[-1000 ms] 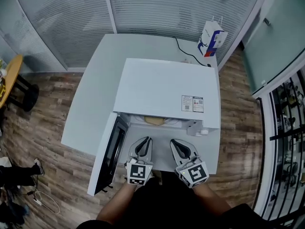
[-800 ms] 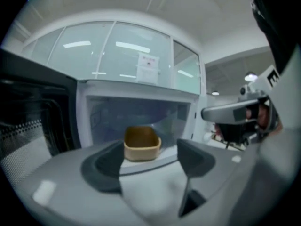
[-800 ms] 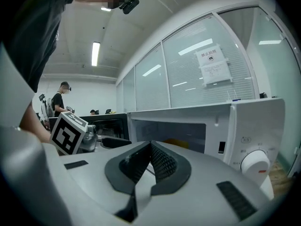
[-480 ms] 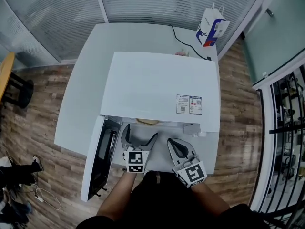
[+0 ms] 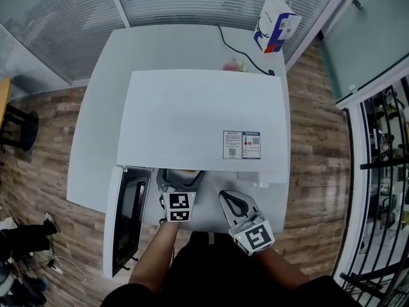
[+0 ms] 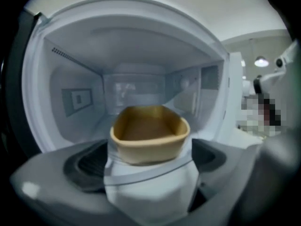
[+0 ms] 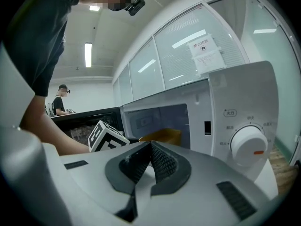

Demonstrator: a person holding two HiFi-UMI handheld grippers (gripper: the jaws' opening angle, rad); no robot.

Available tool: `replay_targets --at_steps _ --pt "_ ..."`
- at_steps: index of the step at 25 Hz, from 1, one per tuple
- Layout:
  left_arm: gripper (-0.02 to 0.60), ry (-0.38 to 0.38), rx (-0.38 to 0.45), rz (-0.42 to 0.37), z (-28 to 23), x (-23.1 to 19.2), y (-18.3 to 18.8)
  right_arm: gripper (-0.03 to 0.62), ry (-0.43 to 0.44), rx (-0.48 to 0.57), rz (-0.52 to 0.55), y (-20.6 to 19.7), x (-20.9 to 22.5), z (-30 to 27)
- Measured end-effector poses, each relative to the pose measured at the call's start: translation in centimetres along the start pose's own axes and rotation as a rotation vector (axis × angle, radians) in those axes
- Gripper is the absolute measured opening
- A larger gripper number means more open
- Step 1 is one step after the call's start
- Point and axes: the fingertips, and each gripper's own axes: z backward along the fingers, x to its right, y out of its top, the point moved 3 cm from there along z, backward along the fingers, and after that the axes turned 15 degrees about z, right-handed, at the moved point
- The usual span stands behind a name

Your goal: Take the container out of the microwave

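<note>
The white microwave (image 5: 198, 117) stands on the table with its door (image 5: 124, 219) swung open to the left. In the left gripper view a tan container (image 6: 149, 133) sits upright on the cavity floor. My left gripper (image 5: 179, 178) reaches into the cavity mouth and its jaws are opening. The container stands just ahead between the spread jaws, and the pads do not touch it. My right gripper (image 5: 234, 201) is shut and empty, in front of the microwave's control side. In the right gripper view the container (image 7: 162, 135) shows inside the cavity beyond my right gripper (image 7: 150, 161).
The microwave's control dial (image 7: 247, 145) is at the right of its front. A white paper bag (image 5: 273, 25) and a black cable stand at the table's (image 5: 102, 75) back right. A person stands far off at the left of the right gripper view. Wooden floor surrounds the table.
The left gripper has gone from shut to wide open and moved forward and down into the microwave's opening. The right gripper sank slightly and stays shut.
</note>
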Motion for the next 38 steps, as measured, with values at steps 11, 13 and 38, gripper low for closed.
replay_targets --at_steps 11,13,38 --pt "0.484 0.018 0.031 -0.029 -1.0 0.4 0.8 -0.002 0.016 0.008 -0.002 -0.2 0.5 -0.4" --pt "0.476 0.007 0.034 -0.025 -0.9 0.7 0.9 -0.002 0.016 0.002 -0.003 -0.2 0.5 -0.2" --pt "0.469 -0.024 0.087 -0.023 10.7 2.7 -1.0 -0.002 -0.103 0.133 0.058 5.1 -0.2 1.8"
